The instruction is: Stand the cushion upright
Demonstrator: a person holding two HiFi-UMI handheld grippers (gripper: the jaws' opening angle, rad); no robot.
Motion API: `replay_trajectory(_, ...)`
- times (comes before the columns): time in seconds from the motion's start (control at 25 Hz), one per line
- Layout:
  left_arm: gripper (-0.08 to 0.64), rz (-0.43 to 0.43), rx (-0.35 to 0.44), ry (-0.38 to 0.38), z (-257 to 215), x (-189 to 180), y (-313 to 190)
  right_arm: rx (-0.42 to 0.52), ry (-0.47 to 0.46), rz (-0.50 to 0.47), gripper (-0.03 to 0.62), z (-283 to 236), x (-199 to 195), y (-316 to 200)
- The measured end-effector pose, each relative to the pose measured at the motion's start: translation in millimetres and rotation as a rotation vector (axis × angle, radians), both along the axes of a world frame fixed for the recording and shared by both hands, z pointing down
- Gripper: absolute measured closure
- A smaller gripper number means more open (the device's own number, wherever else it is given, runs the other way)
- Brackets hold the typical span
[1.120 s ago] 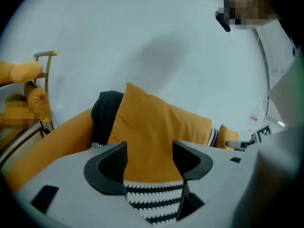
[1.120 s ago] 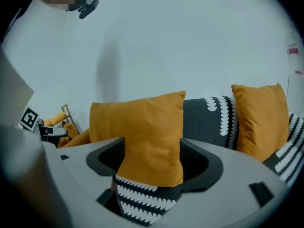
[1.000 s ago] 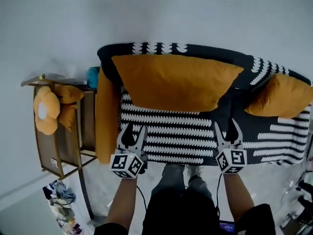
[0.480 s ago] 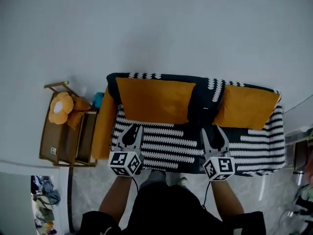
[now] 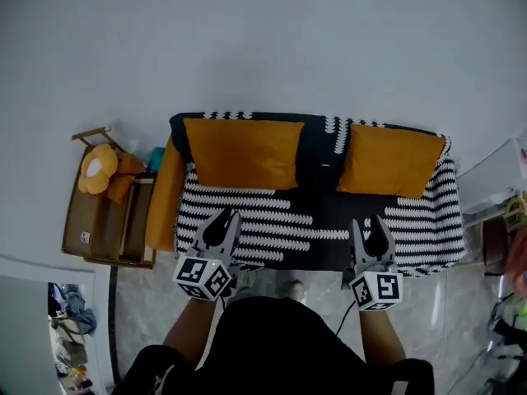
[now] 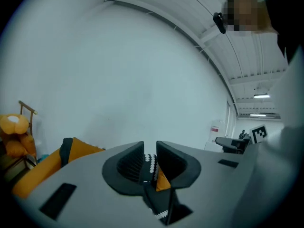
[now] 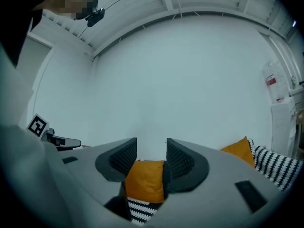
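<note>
Grippers first. On one side, left gripper (image 5: 223, 218): nearly pinched together, only a thin slit left, just been closing, nothing caught inside. On the other side, right gripper (image 5: 368, 220): a wider gap, also just been closing, also holding nothing. Only far-off sofa cloth and a bit of orange seen through both gaps. Both held out level in front of the body, on the near side of the sofa (image 5: 272, 225), touching no cushion. Clear of everything, most likely with the job already finished and no more need to grab.

Further out, big cushion (image 5: 243, 153): standing up on the seat, leaning on the sofa back near the left end. Well apart from it, small cushion (image 5: 389, 161): standing up the same way near the right end. Leaned back like that so as not to flop over. No telling which of the two to count as the one in the task, but neither lying flat.

Off to the left, just beside the orange armrest (image 5: 162, 197): wooden rack (image 5: 82, 235) with a flower toy (image 5: 97, 169) on top. No part of the job.
</note>
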State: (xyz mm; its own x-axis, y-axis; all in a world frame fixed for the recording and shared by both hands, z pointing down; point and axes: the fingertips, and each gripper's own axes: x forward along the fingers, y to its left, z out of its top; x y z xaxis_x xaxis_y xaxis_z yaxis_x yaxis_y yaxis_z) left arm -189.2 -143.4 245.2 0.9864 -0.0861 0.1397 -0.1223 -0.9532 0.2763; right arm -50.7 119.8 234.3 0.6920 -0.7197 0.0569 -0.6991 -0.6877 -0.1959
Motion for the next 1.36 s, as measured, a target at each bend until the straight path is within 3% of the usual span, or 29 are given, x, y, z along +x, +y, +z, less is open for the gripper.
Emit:
replay_trajectory(0.2, 0.469, 0.039, 0.142, -0.002, -10, -1, -12, -0.019, -0.008, 0.119, 0.44, 6, -4, 22)
replay_trajectory(0.28, 0.469, 0.067, 0.163, 0.015, -17, -2, -18, -0.02, -0.022, 0.11, 0.532, 10, -11, 11)
replay_trajectory(0.36, 0.469, 0.083, 0.165, 0.022, -19, -5, -27, -0.01, -0.038, 0.082, 0.56, 11, -22, -6)
replay_trajectory(0.56, 0.469, 0.084, 0.102, 0.026, -14, -6, -47, -0.022, -0.033, 0.091, 0.563, 8, -30, -30)
replay_trajectory(1.0, 0.469, 0.123, 0.126, 0.038, -20, 7, -62, -0.035, -0.008, 0.072, 0.563, 1, -28, -59)
replay_trajectory(1.16, 0.469, 0.15, 0.159, 0.035, -22, 14, -55, -0.071, 0.045, 0.054, 0.563, -4, -27, -63)
replay_trajectory(1.36, 0.469, 0.163, 0.169, 0.046, -26, 15, -50, -0.033, 0.007, 0.07, 0.563, -5, -20, -60)
